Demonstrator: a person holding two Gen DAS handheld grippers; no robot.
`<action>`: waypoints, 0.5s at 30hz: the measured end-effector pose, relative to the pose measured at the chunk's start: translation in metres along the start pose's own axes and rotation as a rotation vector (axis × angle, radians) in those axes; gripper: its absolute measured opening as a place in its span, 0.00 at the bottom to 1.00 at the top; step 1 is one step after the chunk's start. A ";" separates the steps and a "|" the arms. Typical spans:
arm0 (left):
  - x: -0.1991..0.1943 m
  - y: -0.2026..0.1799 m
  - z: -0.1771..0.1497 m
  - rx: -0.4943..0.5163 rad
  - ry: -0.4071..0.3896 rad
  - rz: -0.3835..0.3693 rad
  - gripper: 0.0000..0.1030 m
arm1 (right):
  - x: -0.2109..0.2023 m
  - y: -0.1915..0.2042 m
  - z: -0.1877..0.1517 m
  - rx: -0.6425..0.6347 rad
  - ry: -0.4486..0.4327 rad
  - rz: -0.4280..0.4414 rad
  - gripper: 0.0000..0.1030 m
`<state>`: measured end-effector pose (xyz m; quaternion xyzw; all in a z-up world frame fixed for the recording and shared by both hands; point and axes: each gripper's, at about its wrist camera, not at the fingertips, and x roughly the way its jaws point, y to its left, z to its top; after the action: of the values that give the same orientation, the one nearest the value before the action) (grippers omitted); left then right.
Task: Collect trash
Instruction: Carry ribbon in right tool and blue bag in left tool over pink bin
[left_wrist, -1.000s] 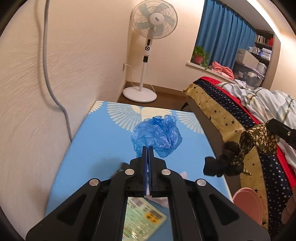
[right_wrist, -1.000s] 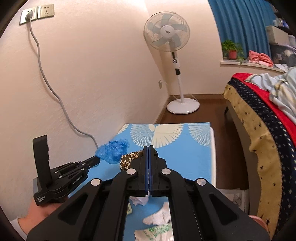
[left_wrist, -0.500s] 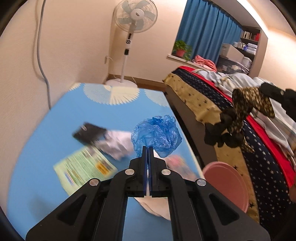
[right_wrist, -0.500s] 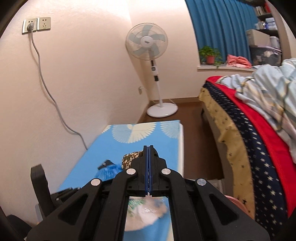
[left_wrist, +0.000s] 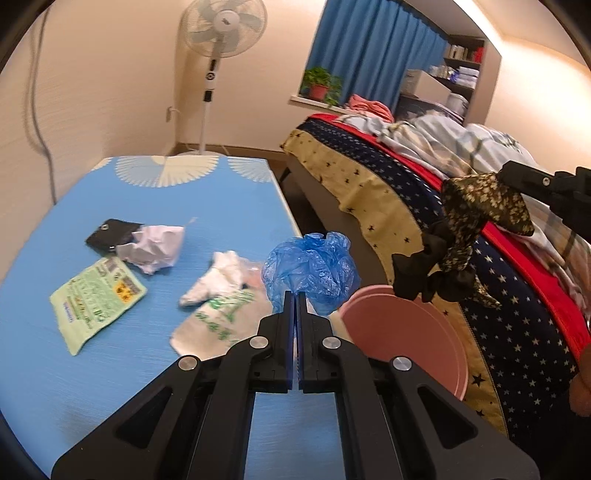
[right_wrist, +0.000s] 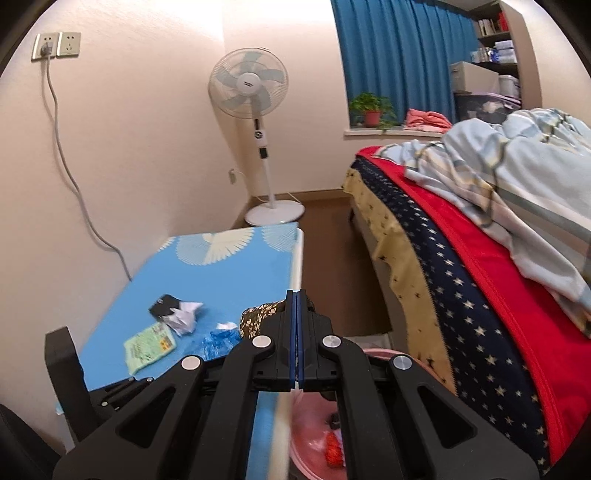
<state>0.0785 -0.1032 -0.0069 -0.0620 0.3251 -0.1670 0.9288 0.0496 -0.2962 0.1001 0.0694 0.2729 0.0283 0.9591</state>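
So the left gripper (left_wrist: 294, 295) is clamped tight on a scrunched blue bag (left_wrist: 312, 271), which puffs up right above the tips, over the table edge at about 12 o'clock from the fingers. Just past it at 3 o'clock, sitting lower between the table and the bed, is the pink bin (left_wrist: 410, 332). In the right wrist view you look down into that bin (right_wrist: 314, 435) and there's something red already in the bottom.

The right gripper (right_wrist: 296, 299) is closed too, pinching a black floral cloth (right_wrist: 258, 319) that bulges out at 9 o'clock of its tips. From the left wrist view that same cloth (left_wrist: 476, 218) dangles off the right gripper (left_wrist: 511, 177) at roughly 2 o'clock, with a black frilly bit hanging under it, above the far side of the bin.

Stuff on the blue table (left_wrist: 177, 206):
- green packet (left_wrist: 96, 299), lying flat at 9 o'clock
- white paper ball (left_wrist: 155, 246), at about 10 o'clock, touching a black pouch (left_wrist: 109, 233) behind it
- crumpled tissue (left_wrist: 218, 278), partly on top of a silver pouch (left_wrist: 218, 319) with green print, just left of the fingertips

Background: a fan (right_wrist: 255, 88) at 12 o'clock by the wall, a blue curtain (right_wrist: 399, 55), a plant (right_wrist: 371, 109) on the sill, and the bed (right_wrist: 480, 295) with a starry cover filling the 3 o'clock side. A grey cable (right_wrist: 70, 173) runs down from a wall socket (right_wrist: 55, 45) at 10 o'clock.

Everything's a bit motion-blurred, so the print on the packets isn't readable.
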 end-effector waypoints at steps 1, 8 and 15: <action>0.002 -0.005 -0.001 0.008 0.001 -0.007 0.01 | 0.000 -0.002 -0.001 0.004 0.001 -0.008 0.00; 0.012 -0.028 -0.008 0.043 0.020 -0.047 0.01 | 0.000 -0.029 -0.011 0.055 0.012 -0.078 0.00; 0.028 -0.052 -0.018 0.086 0.048 -0.075 0.01 | 0.007 -0.053 -0.020 0.112 0.037 -0.134 0.00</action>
<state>0.0736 -0.1623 -0.0256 -0.0301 0.3373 -0.2168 0.9156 0.0457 -0.3455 0.0719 0.1040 0.2957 -0.0501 0.9483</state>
